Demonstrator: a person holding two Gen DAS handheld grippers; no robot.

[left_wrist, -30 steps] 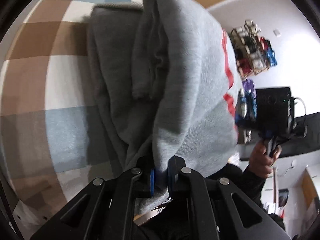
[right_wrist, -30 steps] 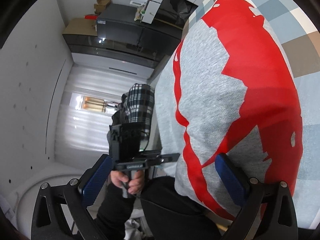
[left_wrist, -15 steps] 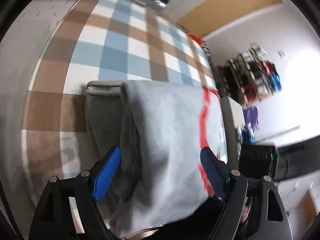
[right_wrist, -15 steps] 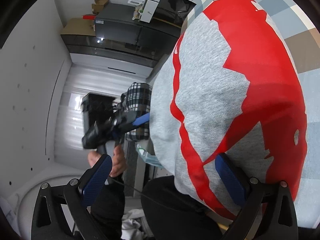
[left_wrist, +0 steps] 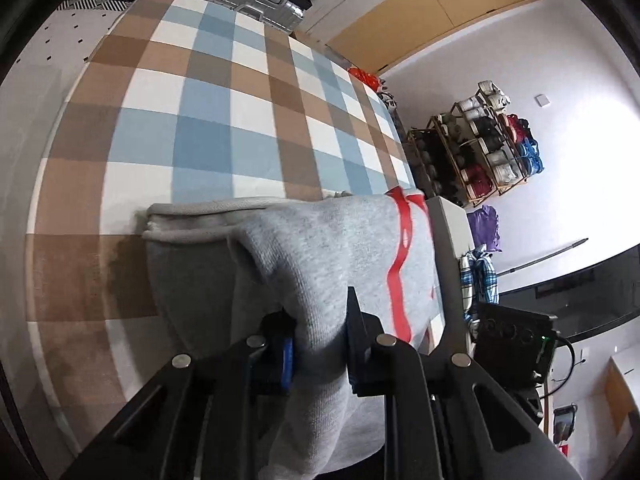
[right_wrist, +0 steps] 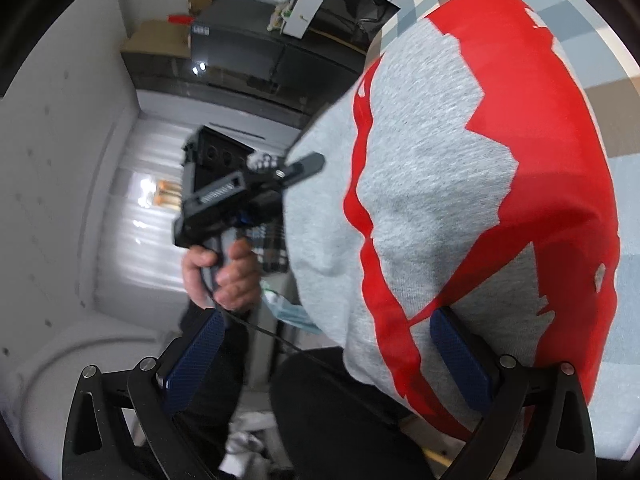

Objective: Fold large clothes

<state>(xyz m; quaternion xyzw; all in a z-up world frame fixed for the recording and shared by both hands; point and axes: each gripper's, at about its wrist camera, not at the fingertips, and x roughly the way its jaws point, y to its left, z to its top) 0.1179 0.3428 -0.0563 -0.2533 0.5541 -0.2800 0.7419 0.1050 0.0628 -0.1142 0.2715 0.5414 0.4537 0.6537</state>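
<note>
Grey fleece, folded into a thick bundle with a red print on its top face, lies at the near edge of the checked bed cover [left_wrist: 208, 128], and your left gripper [left_wrist: 316, 344] has just been closing on it: the jaws now pinch a fold of the sweatshirt [left_wrist: 320, 256] at its near corner, cloth bunched between the blue pad and the black finger. From that gripper the bundle runs straight ahead and away across the bed, its ribbed hem [left_wrist: 208, 220] lying crosswise at the far end, so its long axis follows the line your left gripper points along, and any pull toward you will drag the whole stack off the edge rather than turn it.

Your right gripper [right_wrist: 332, 356] stands released, jaws wide, nothing pressed between the blue pads; its right pad sits against or just over the lower edge of the red-printed sweatshirt [right_wrist: 460, 184], while the left pad hangs over open floor. In that view your left hand [right_wrist: 224, 272] holds the other gripper's handle beside the bundle's left side.

Your left hand is the nearer one, already on the cloth; the right, judging by its spread jaws, would need to close on the matching corner before the bundle can be lifted evenly or folded once more
</note>
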